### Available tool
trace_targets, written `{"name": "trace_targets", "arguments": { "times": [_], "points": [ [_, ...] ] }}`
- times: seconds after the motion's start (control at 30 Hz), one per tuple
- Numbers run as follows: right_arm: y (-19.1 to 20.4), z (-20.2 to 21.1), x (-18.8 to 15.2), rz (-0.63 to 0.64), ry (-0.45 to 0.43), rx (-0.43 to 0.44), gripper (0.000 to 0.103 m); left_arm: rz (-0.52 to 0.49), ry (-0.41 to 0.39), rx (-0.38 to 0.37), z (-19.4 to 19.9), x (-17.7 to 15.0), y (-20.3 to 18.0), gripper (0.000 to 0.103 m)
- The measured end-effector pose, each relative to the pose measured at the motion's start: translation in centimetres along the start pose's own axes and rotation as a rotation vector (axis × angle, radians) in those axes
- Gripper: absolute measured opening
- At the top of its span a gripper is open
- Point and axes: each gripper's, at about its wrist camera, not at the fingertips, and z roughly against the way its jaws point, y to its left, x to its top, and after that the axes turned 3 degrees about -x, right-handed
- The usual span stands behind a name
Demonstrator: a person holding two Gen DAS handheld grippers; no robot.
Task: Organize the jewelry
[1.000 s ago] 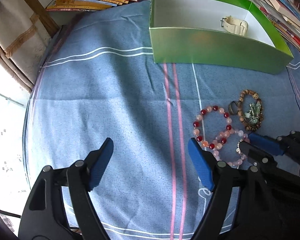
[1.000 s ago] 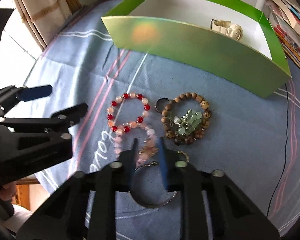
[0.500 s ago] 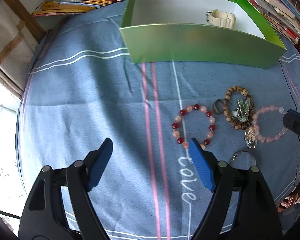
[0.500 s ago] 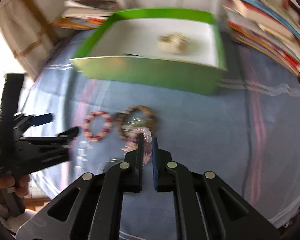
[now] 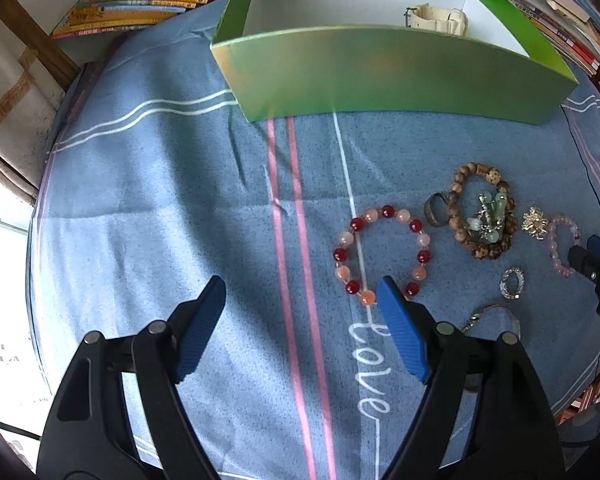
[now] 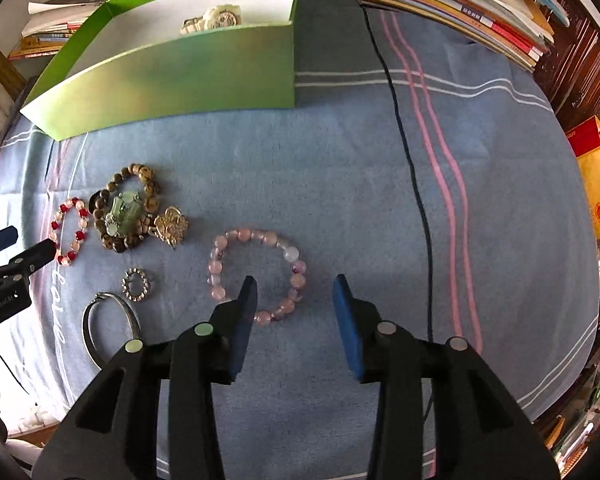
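Only the watch [image 5: 436, 22] sits in the green box [image 5: 380, 72]; pink bracelet [image 6: 256, 276], red bracelet [image 5: 382, 254], wooden bracelet [image 5: 482, 216], rings remain on the surface [image 5: 180, 200]. Right tool [image 6: 294, 320] released, straddling pink bracelet; left tool [image 5: 300, 328] released, empty.

A pink bead bracelet [image 6: 257, 276] lies flat as an open loop, apart from the rest. To its left sit a gold filigree charm [image 6: 172, 226] touching a brown wooden bead bracelet [image 6: 126, 208] with a pale green pendant [image 6: 123, 211] on it, then a red-and-peach bead bracelet [image 5: 382, 255]. Nearer lie a small beaded ring [image 6: 136, 279] and a silver bangle [image 6: 108, 330]. A cream watch [image 5: 436, 20] rests inside the green box [image 5: 380, 68].
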Motion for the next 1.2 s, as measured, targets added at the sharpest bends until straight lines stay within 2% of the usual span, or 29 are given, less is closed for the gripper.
{"name": "trace_targets", "arguments": {
  "times": [0.2,0.4,0.53,0.7,1.03,1.2],
  "points": [
    [0.3,-0.5,0.1,0.001,0.012,-0.008,0.039,0.048,0.013,-0.038,-0.4,0.3,1.5,0.062],
    [0.1,-0.6,-0.1,-0.01,0.02,-0.01,0.039,0.102,0.049,-0.026,-0.4,-0.6,3.3,0.065],
    [0.1,-0.8,0.1,-0.012,0.018,-0.012,0.04,0.138,0.054,-0.036,-0.7,-1.2,4.6,0.069],
    [-0.2,-0.8,0.2,-0.02,0.016,-0.014,0.04,0.158,0.051,-0.051,-1.0,-1.3,5.6,0.069],
    [-0.4,-0.6,0.0,-0.028,0.019,-0.019,0.043,0.2,0.062,-0.018,-1.8,-2.3,8.8,0.069],
    [-0.3,-0.6,-0.1,-0.031,0.018,-0.019,0.044,0.221,0.061,0.005,-1.6,-3.2,9.6,0.074]
  ]
}}
